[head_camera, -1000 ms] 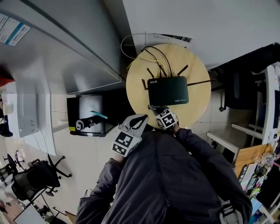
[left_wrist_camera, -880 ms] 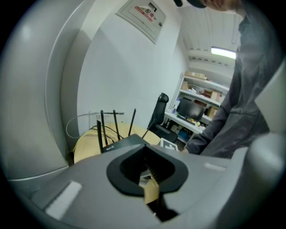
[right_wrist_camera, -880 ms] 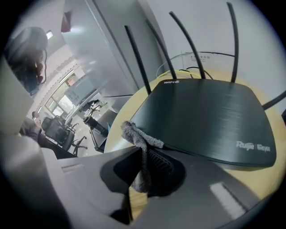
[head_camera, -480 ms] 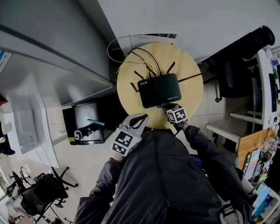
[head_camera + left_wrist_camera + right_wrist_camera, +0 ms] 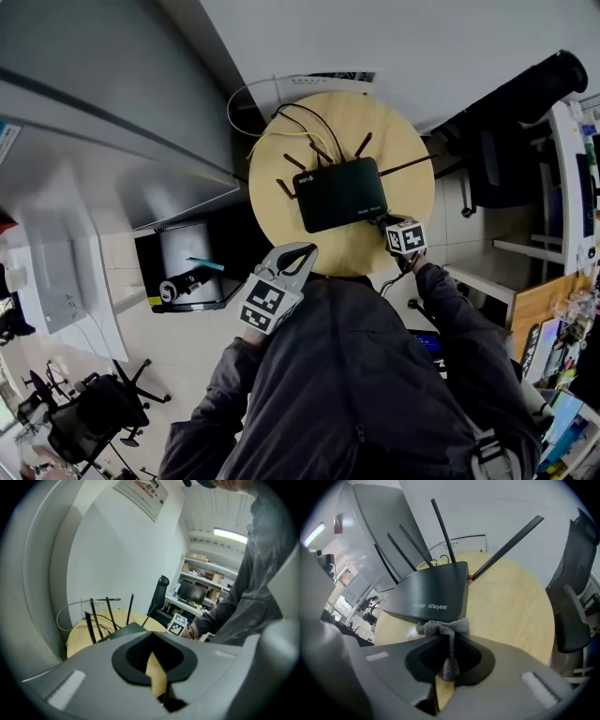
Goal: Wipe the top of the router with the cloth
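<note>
The router (image 5: 340, 194) lies flat near the middle of the round table (image 5: 412, 159), with its antennas (image 5: 440, 527) raised at the far side and cables (image 5: 281, 122) trailing off behind. The cloth (image 5: 443, 627) is a small grey wad at the router's near edge, just under the logo. It looks to be touching that edge rather than lying on the top. The right gripper (image 5: 394, 228) holds it, fingers closed on a narrow fold.

The wad is small and held by little, so a hard drag across the top could pull it out of the fingers. The fingers themselves might then scrape the plastic. The router looks light, and nothing braces it: the left gripper (image 5: 296, 255) hangs off the table's near edge, fingers together on nothing. A push could therefore slide the router toward the cables rather than wipe it. A long stroke could also knock the antennas.
</note>
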Motion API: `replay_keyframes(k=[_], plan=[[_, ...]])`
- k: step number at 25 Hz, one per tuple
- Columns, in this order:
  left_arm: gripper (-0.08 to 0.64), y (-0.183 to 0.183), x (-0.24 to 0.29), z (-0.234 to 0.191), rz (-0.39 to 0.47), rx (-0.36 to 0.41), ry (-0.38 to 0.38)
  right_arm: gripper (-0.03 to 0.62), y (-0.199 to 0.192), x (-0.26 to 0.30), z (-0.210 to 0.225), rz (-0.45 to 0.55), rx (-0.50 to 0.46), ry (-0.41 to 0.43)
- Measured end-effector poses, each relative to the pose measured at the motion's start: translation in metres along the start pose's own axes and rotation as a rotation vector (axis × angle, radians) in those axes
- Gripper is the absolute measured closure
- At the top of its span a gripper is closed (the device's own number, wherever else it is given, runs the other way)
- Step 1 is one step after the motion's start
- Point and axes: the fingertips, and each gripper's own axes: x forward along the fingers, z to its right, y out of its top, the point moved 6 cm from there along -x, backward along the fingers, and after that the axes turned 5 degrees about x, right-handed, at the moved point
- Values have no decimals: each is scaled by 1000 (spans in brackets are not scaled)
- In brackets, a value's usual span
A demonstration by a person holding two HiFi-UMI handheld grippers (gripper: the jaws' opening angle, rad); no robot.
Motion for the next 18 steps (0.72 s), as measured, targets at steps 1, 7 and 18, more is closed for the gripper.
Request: replay_keyframes(k=[1, 7, 18], plan=[[560, 0, 0, 0, 2, 1, 0, 563, 0, 0, -1, -1, 0, -2], [560, 3, 2, 1, 5, -3, -6, 563, 4, -23, -32, 24, -99, 99], [560, 9, 8, -1, 19, 8, -28, 563, 65, -131, -165, 291, -803, 294]])
